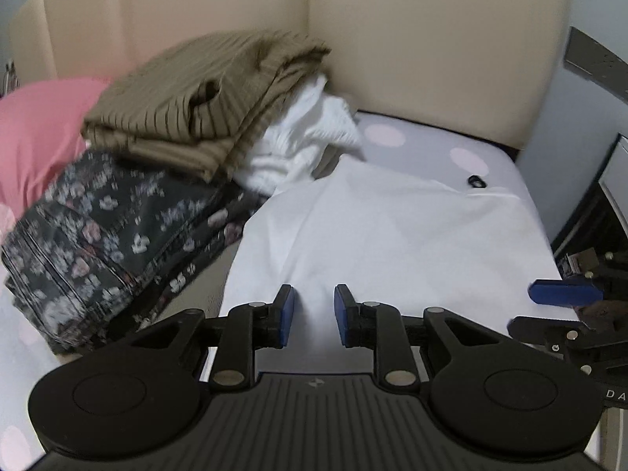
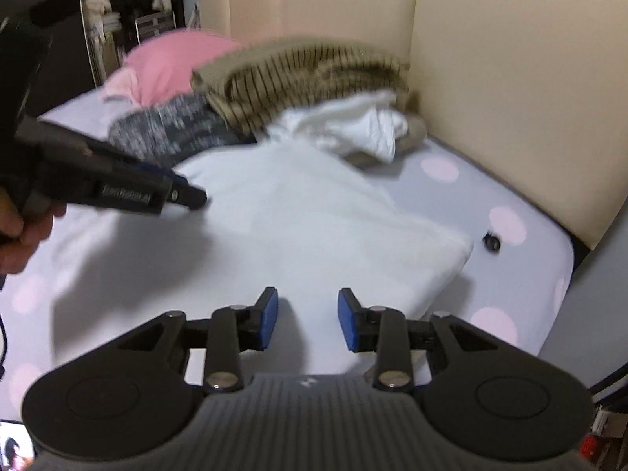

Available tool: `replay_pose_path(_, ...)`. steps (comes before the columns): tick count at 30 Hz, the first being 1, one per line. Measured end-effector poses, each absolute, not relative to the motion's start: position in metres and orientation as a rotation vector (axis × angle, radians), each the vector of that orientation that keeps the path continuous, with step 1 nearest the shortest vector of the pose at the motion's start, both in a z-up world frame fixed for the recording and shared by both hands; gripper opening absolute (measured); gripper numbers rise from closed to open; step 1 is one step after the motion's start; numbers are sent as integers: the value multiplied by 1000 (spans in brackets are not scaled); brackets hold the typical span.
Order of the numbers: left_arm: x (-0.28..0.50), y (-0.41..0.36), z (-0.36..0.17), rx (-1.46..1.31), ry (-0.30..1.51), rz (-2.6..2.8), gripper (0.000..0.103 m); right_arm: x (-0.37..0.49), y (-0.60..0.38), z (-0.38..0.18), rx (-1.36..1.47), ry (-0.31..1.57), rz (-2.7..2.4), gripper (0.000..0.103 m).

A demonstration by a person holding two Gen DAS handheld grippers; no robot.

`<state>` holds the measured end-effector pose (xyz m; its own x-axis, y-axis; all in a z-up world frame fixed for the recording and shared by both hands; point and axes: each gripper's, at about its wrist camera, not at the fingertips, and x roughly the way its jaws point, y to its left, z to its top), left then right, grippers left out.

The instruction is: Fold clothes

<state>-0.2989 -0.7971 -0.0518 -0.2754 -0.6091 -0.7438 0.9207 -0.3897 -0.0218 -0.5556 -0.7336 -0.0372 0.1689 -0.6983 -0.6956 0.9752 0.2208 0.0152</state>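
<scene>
A bed is filling most of both views, its pale lilac sheet (image 2: pixel 522 196) showing faint pink dots. Cream padded panels (image 1: pixel 424 51) are rising behind it and meeting in a corner, a vertical seam dividing them. A pink pillow (image 2: pixel 172 66) is lying at the far end of the bed. Beyond it, a dark recess (image 2: pixel 129 11) is showing hanging items, blurred. Soft, even light is falling across the sheet

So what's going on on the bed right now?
A person is folding clothes with handheld tongs. A white garment lies spread on the dotted sheet, part folded. The left tongs and right tongs both hover over it with a gap between the pads, gripping nothing. Behind, a tan striped garment sits on a dark floral one beside crumpled white cloth.
</scene>
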Motion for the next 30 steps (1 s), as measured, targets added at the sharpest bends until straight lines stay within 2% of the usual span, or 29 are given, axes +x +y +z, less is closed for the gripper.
replay_pose_path(2, -289, -805, -58, 763, 646, -1836, 22, -558, -738, -45, 540, 627, -1283, 37)
replay_pose_path(5, -284, -807, -65, 743, 666, -1834, 23, -556, -742, -49, 555, 624, -1291, 37)
replay_pose_path(9, -289, -797, -49, 753, 618, -1826, 23, -555, -742, -43, 567, 634, -1296, 37)
replay_pose_path(14, -287, -756, -20, 728, 519, -1867, 23, -564, -721, -12, 623, 539, -1310, 38)
replay_pose_path(17, -285, -724, 0, 691, 470, -1850, 25, -562, -701, 7, 635, 522, -1323, 46)
replay_pose_path(21, -281, -679, 30, 615, 449, -1843, 38, -554, -668, 32, 639, 533, -1292, 48)
replay_pose_path(24, -278, -644, 53, 568, 419, -1828, 40, -547, -637, 52, 616, 513, -1279, 53)
replay_pose_path(26, -274, -621, 67, 539, 416, -1808, 44, -542, -614, 65, 597, 497, -1271, 54)
replay_pose_path(28, -270, -598, 81, 511, 414, -1789, 54, -537, -593, 77, 565, 485, -1258, 54)
replay_pose_path(30, -267, -578, 89, 509, 426, -1766, 55, -531, -570, 86, 520, 478, -1264, 54)
